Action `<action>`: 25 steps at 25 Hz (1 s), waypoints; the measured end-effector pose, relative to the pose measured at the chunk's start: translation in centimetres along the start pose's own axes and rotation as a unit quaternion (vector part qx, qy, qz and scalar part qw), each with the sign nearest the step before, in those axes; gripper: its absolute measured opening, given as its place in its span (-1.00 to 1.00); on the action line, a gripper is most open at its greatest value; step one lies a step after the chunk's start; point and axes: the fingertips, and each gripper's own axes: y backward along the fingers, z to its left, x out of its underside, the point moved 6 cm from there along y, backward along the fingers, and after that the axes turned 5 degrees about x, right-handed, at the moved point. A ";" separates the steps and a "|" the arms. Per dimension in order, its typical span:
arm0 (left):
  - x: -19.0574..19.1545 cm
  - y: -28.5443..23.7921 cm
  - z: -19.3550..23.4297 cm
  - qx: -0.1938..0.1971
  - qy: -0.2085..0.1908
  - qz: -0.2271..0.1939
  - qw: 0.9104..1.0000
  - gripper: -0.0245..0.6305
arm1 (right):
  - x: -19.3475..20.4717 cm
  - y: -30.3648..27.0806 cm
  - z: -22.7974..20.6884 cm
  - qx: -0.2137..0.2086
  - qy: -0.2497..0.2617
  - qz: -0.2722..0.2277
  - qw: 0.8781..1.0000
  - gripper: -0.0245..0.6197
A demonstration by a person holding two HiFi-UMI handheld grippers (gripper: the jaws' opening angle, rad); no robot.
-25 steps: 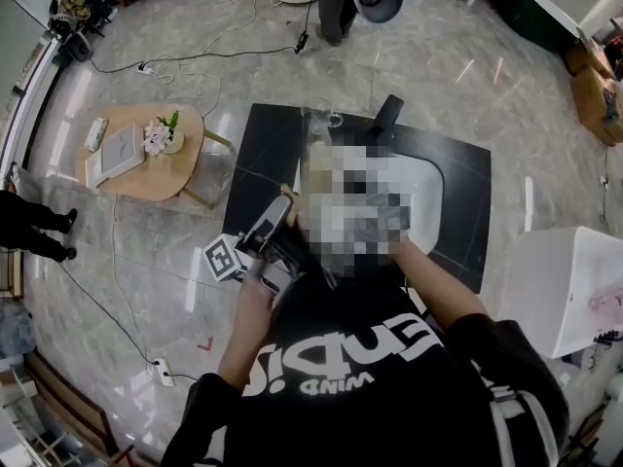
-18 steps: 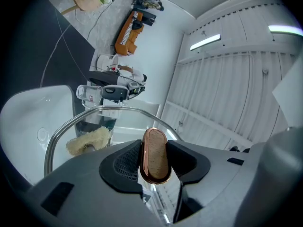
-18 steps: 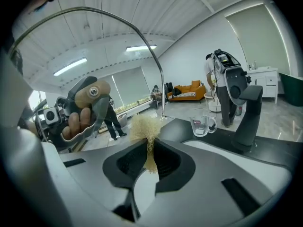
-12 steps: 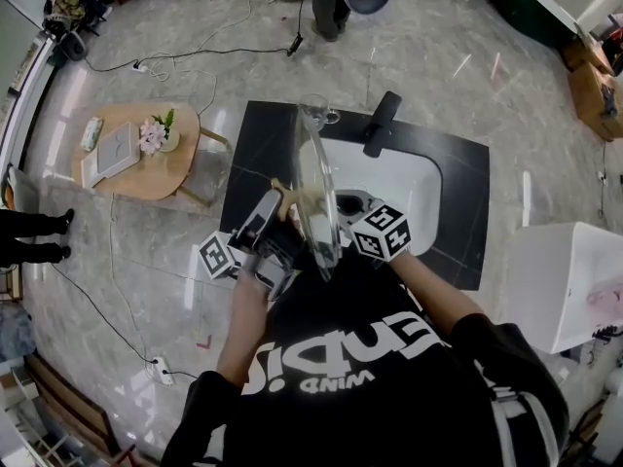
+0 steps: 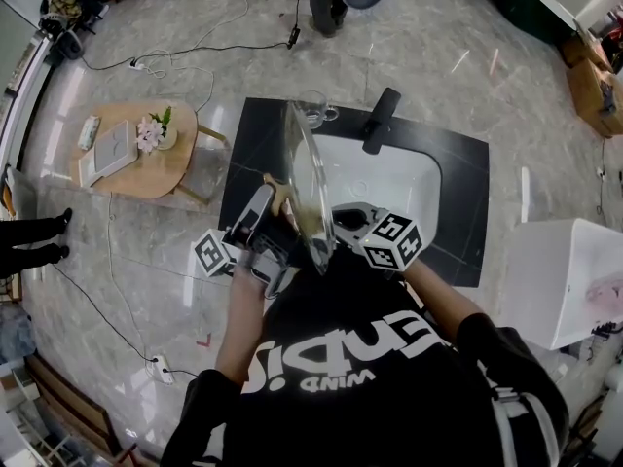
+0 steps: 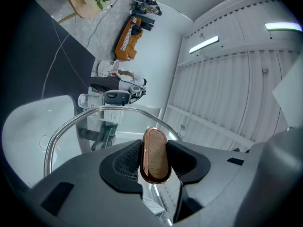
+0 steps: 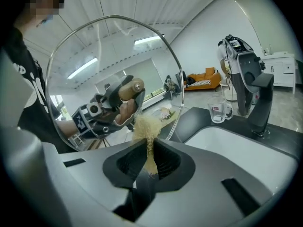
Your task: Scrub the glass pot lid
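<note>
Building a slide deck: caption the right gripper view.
Right gripper pinches a yellowish fibrous scrubber at the upright glass pot lid, which the left gripper holds by a white sink.

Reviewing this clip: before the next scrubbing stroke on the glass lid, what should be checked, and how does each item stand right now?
1. Left gripper clamped on the knob: ok.
2. Right gripper pinching the scrubber: ok, fibres sit between the jaws.
3. Scrubber touching the glass lid: cannot tell.
4. Lid held on edge above the sink: ok.
5. Glass mug and faucet apart from the lid: ok.
</note>
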 end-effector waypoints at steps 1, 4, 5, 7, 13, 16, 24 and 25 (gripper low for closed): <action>-0.1 0.0 0.0 0.000 0.000 -0.002 1.000 -0.39 | -0.1 0.2 0.3 -0.008 0.002 0.002 1.000 -0.81; -0.5 0.1 0.0 0.000 0.000 -0.006 1.000 -0.39 | -0.6 1.1 1.0 -0.028 0.007 0.005 1.000 -0.81; -0.6 0.1 0.0 0.000 -0.001 -0.007 1.000 -0.39 | -0.7 1.3 1.2 -0.035 0.007 0.006 0.999 -0.81; -0.8 0.1 0.1 -0.001 -0.001 -0.009 1.000 -0.39 | -0.9 1.9 1.7 -0.046 0.008 0.007 0.999 -0.81; -0.8 0.4 0.1 -0.005 -0.004 -0.008 1.000 -0.39 | -1.7 3.5 3.0 -0.063 0.035 0.022 0.997 -0.81; -0.7 0.5 0.1 -0.005 -0.002 -0.007 1.000 -0.39 | -2.4 4.3 3.3 -0.074 0.033 0.017 0.997 -0.81; -0.5 0.3 0.3 -0.009 0.000 -0.003 1.000 -0.39 | -6.2 6.2 3.0 -0.093 -0.011 -0.043 0.995 -0.81; -0.3 0.3 0.2 -0.009 0.000 -0.002 1.000 -0.39 | -6.8 6.6 3.0 -0.094 -0.012 -0.051 0.994 -0.81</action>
